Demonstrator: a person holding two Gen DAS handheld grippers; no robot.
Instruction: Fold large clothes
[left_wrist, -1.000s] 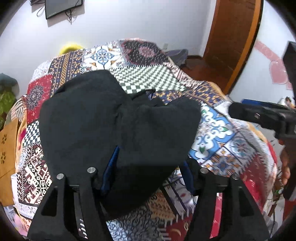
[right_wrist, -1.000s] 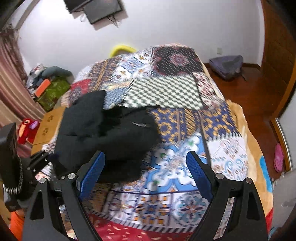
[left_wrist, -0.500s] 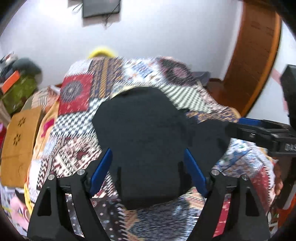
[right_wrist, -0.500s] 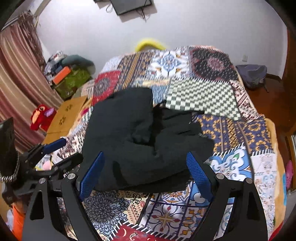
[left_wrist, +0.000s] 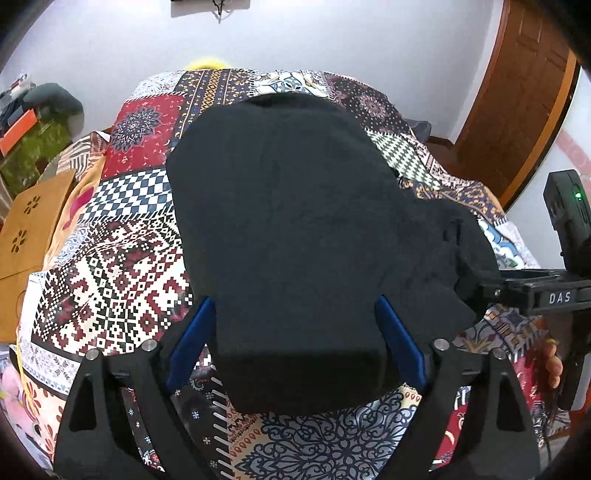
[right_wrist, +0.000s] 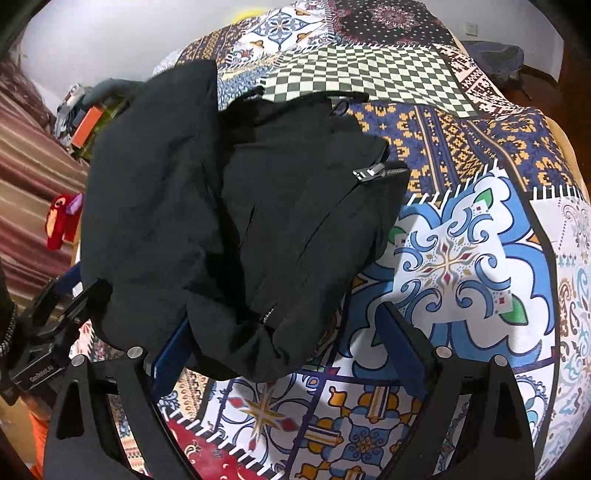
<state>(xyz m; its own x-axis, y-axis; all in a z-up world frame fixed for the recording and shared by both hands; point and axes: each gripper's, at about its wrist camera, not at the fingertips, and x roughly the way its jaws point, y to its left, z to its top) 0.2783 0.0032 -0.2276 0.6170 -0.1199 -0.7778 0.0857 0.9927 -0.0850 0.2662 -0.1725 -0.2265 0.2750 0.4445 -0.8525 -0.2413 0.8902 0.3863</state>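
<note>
On the patchwork bedspread (left_wrist: 110, 280) lies the half-folded black jacket (left_wrist: 295, 221), both the left gripper (left_wrist: 293, 341) and right gripper (right_wrist: 284, 350) gaping around its near edge, closer than before, left jaws having just widened, so grabbing one layer could undo the fold

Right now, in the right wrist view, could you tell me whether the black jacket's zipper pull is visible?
Yes, the silver zipper pull shows on the black jacket near its right edge.
</note>
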